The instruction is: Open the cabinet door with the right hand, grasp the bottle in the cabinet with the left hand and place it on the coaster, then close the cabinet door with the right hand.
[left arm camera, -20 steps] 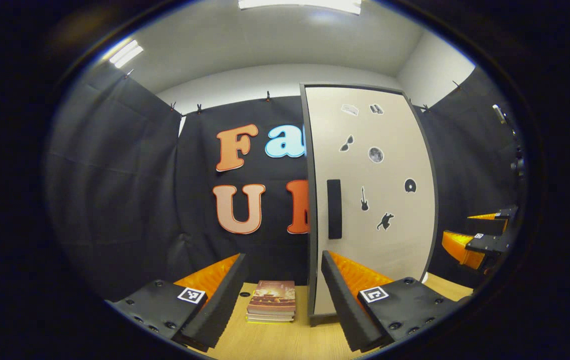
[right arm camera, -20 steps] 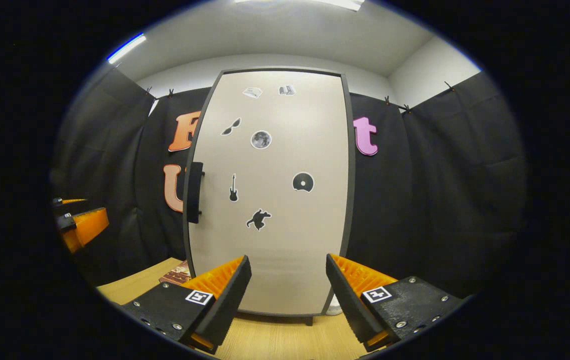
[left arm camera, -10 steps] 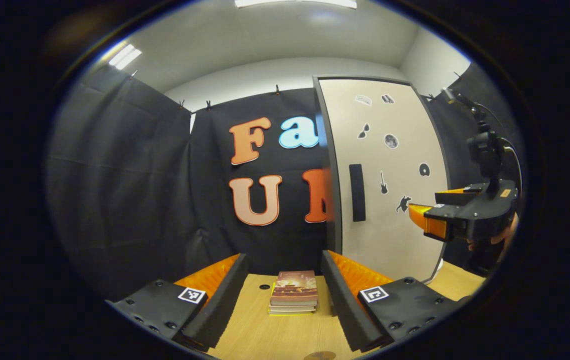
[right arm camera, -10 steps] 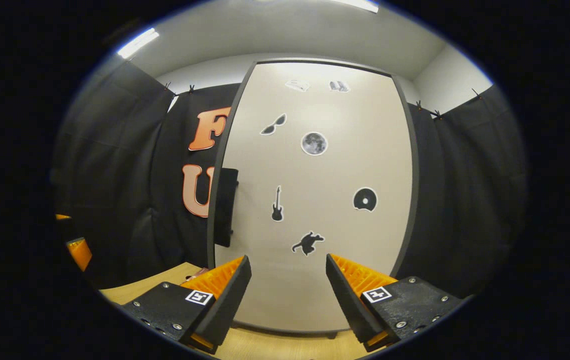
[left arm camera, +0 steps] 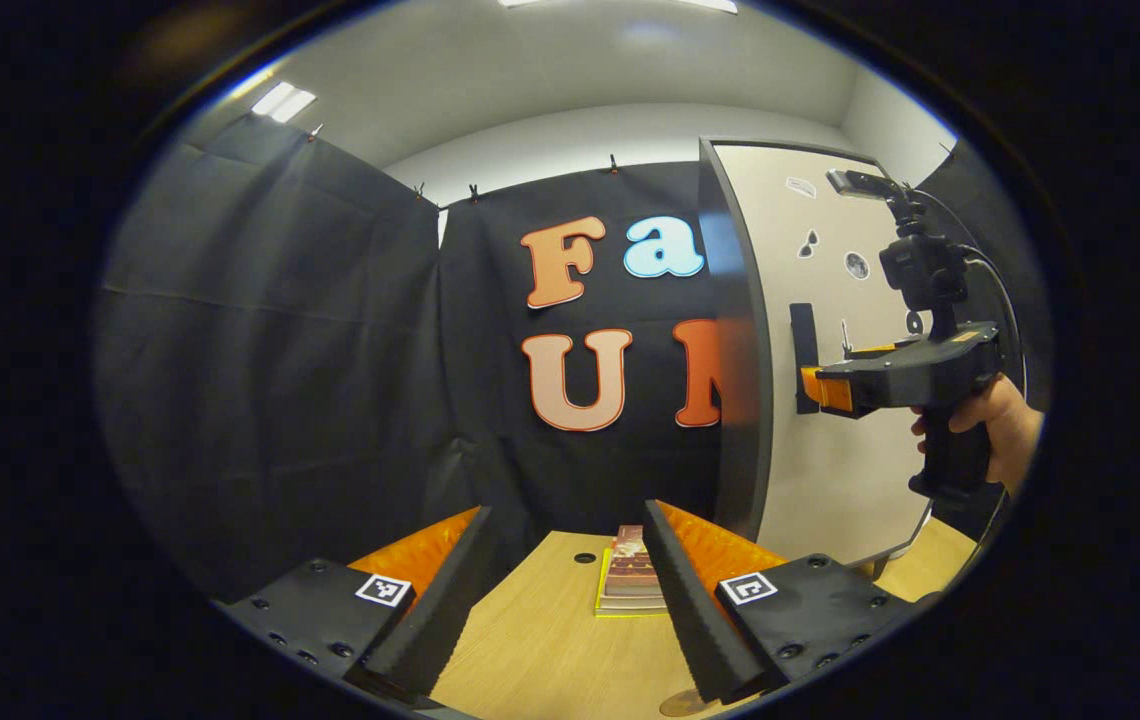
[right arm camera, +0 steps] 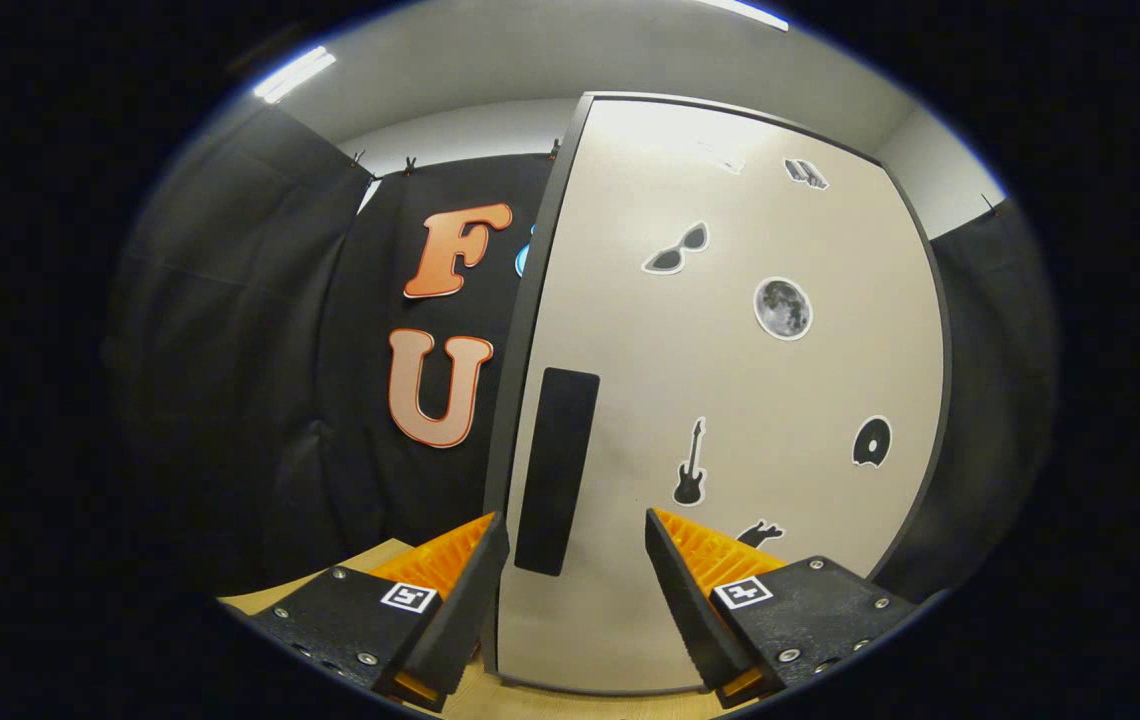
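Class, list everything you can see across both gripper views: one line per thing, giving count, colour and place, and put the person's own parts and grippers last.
cabinet door: one, beige with dark edge, closed, standing on the table.
door handle: one, black, vertical, by the door's left edge.
stickers: several, black and grey, on the door front.
books: small stack, reddish covers, on the table left of the cabinet.
table: one, light wood.
coaster: one, brown, table's near edge, partly seen.
ceiling lights: white, overhead.
hand: one, holding the right gripper's grip.
left gripper: black and orange, open, low over the table.
right gripper: black and orange, open, fingers either side of the handle.
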Motion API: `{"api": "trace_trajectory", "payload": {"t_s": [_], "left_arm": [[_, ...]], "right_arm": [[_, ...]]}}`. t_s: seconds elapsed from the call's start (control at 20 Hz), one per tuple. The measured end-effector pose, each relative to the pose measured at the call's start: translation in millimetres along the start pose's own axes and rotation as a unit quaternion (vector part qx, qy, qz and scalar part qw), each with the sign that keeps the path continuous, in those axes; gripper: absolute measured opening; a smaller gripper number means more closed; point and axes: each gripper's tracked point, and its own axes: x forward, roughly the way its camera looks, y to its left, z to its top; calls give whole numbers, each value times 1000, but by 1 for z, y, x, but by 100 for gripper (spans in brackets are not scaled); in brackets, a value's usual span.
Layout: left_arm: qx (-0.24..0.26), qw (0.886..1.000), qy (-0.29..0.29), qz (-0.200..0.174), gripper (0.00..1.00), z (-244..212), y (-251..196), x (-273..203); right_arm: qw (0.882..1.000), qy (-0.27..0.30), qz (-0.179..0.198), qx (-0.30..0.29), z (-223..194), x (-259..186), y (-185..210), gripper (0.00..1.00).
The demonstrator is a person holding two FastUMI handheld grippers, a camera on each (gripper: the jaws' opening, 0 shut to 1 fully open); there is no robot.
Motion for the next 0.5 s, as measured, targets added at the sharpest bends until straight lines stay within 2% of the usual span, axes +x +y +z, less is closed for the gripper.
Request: {"api": "trace_trajectory", "payload": {"t_s": [0.1, 0.15, 0.25, 0.3, 0.35, 0.5], "left_arm": [[4, 1000, -2, 4, 100, -1, 11, 3], [4, 1000, -2, 5, 96, -2, 15, 3], [1, 1000, -1, 5, 96, -5, 22, 6], [1, 1000, 1, 4, 99, -7, 26, 8], [1, 1000, 2, 4, 96, -8, 29, 7], [-3, 1000, 5, 1, 96, -11, 32, 12]], "right_arm": [[1000, 5, -11, -3, 1, 14, 0, 82], [1000, 7, -5, 4, 2, 18, 6, 80], [1000, 15, -18, -5, 0, 27, 5, 74], [1000, 20, -22, -9, -2, 29, 7, 69], [999, 22, -22, -5, -3, 31, 10, 68], [999, 46, -23, 13, -10, 36, 17, 48]]}}
